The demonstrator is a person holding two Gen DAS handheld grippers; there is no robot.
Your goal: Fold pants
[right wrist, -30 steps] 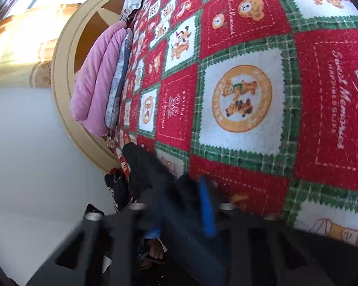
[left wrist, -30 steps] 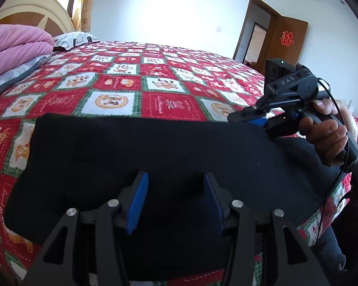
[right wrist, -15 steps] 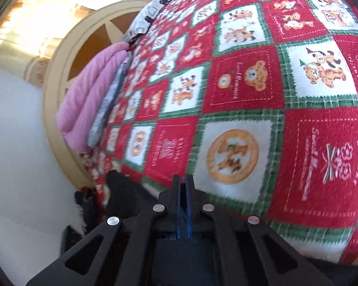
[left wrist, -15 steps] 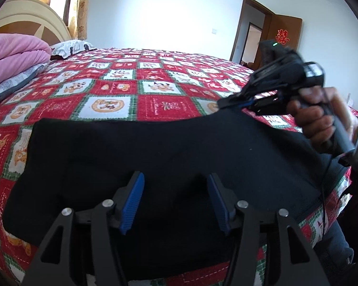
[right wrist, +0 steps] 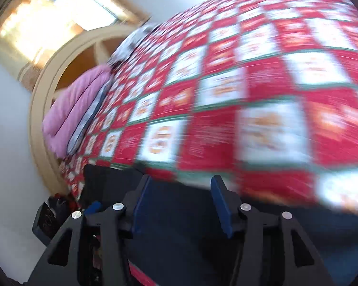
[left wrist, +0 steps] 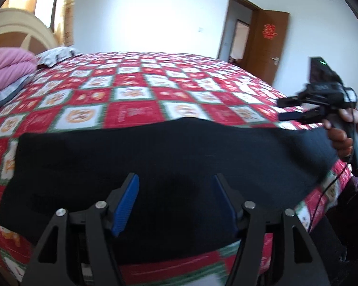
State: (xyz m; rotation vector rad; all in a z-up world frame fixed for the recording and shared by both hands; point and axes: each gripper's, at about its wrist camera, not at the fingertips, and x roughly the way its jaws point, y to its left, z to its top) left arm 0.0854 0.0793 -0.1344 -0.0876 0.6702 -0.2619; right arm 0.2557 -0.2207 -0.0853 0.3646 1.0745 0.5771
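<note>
While the long black fabric pants (left wrist: 160,164) lie flat across the near edge of the red-and-white patchwork bedspread (left wrist: 136,90), their long axis runs left to right. The left gripper (left wrist: 176,202) hovers wide open over the middle, holding nothing. The right gripper (left wrist: 282,109), jaws apart and empty, hangs just above the right-hand end, the nearer tool to that end.

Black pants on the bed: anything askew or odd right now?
Mostly tidy. The black pants lie flat across the quilt, but their far edge humps up mid-span rather than running straight. Both grippers, left and right, are open, gripping nothing. The right wrist view is motion-blurred.
</note>
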